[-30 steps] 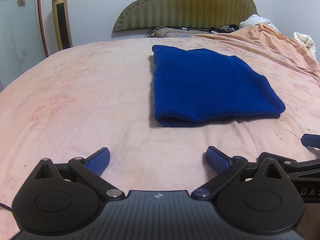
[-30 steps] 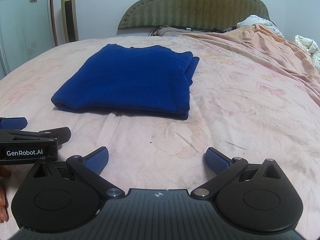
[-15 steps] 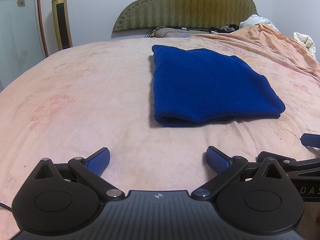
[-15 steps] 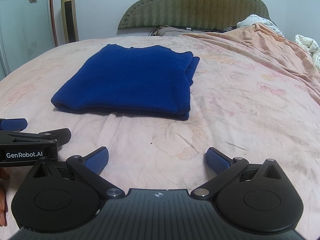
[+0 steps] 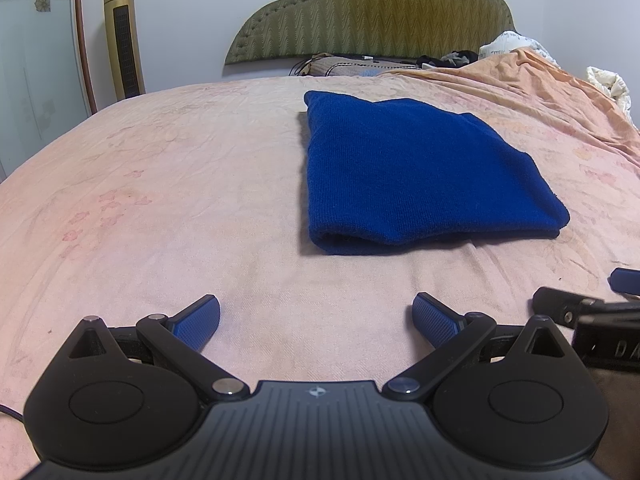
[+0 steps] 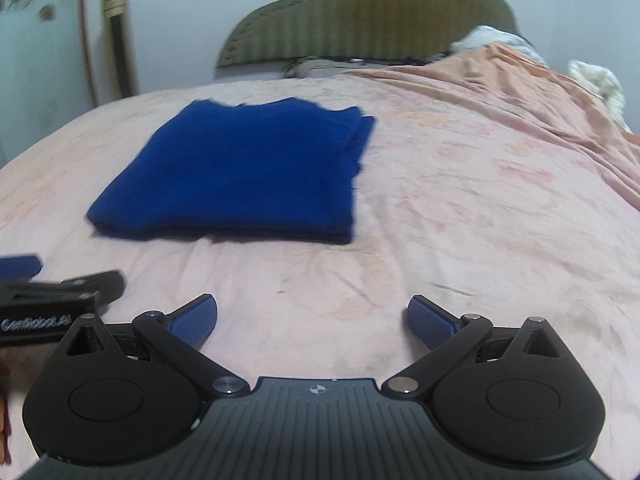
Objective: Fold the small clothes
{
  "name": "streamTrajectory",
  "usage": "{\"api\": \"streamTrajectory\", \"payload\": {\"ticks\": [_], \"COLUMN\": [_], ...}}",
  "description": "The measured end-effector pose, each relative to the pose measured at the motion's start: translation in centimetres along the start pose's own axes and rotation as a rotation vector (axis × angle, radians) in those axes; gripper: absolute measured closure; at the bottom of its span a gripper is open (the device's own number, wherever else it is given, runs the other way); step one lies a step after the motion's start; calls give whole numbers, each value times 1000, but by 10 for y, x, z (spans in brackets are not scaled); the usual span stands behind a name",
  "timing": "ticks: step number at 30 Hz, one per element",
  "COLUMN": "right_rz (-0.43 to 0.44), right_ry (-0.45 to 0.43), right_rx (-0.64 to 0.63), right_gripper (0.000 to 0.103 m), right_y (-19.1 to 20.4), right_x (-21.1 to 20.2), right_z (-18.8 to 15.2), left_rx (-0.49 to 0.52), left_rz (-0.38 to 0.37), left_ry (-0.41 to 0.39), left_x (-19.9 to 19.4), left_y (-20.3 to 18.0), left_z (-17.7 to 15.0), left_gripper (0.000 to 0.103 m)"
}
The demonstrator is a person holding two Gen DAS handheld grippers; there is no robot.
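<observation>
Pink floral bedsheet [image 5: 168, 184] filled most of both views, running back to a green quilted headboard [image 5: 384, 8] at the top centre, with a gold tower fan [image 5: 123, 40] at the upper left and a rumpled orange quilt [image 5: 532, 80] along the upper right. Right of centre in the left wrist view, and left of centre in the right wrist view, lay the blue knit garment [image 5: 416, 172], folded into a flat rectangle with its rounded fold edge facing the cameras. Below it, the left gripper [image 5: 316, 318] and the right gripper [image 6: 312, 316] both had their fingers spread wide and empty, apart from the cloth. A likely risk was a pad catching only the top layer at that thick fold, peeling the stack open; the loose sheet could also bunch and drag the garment askew.
</observation>
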State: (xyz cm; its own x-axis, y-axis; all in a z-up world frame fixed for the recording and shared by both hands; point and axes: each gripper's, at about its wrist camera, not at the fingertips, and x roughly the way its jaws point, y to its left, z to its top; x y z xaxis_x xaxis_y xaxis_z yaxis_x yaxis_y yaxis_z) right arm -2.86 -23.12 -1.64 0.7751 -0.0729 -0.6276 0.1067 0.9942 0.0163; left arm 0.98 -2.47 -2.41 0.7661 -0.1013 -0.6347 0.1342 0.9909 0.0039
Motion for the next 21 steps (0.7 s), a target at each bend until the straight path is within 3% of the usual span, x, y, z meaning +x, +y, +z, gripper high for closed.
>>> {"api": "streamTrajectory", "payload": {"ticks": [7,14,21], "right_rz": [-9,-53,-60], "right_ry": [9,-6,15], "right_rx": [-4,-12,-2], "right_gripper": [1,0,0], "right_y": [0,-8,-14], "right_x": [1,2,7], "right_z": [1,9,6], "left_rx": [6,46,10], "left_rz": [-10,40,26], "left_ry": [4,-37,-7], "left_x": [-3,-7,-1], "left_y": [3,-2,2], "left_z": [2,5,4], "left_gripper": [0,0,0]}}
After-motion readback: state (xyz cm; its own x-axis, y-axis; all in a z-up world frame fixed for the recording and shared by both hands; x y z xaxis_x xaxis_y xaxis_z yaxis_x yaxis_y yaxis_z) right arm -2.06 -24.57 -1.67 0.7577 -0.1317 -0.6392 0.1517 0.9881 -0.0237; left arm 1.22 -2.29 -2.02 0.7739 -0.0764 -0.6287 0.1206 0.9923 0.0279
